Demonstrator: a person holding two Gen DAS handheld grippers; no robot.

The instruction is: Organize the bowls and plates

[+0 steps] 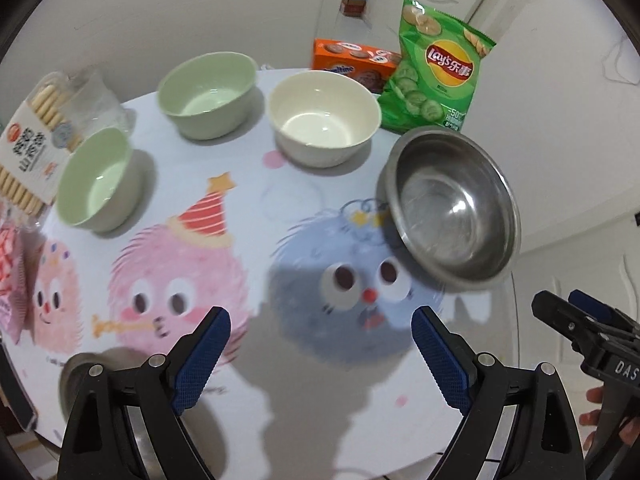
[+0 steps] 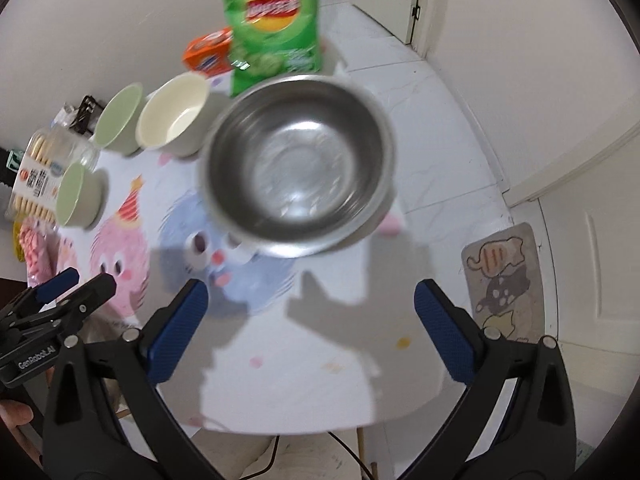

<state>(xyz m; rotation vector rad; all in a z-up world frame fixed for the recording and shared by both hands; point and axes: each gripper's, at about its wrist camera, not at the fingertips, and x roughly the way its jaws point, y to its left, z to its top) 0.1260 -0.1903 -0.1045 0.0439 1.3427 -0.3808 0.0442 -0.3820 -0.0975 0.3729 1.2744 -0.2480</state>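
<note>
A steel bowl stands near the round table's right edge. Behind it sit a cream bowl and a pale green bowl. A second green bowl is at the left. All are upright and empty. My left gripper hovers open over the cartoon tablecloth, nothing between its blue pads. My right gripper is open too, above the table's near side in front of the steel bowl. A round metal thing is partly hidden behind the left finger.
A green chips bag and an orange box stand at the back. A biscuit pack lies at the left. The table edge drops to tiled floor with a mat.
</note>
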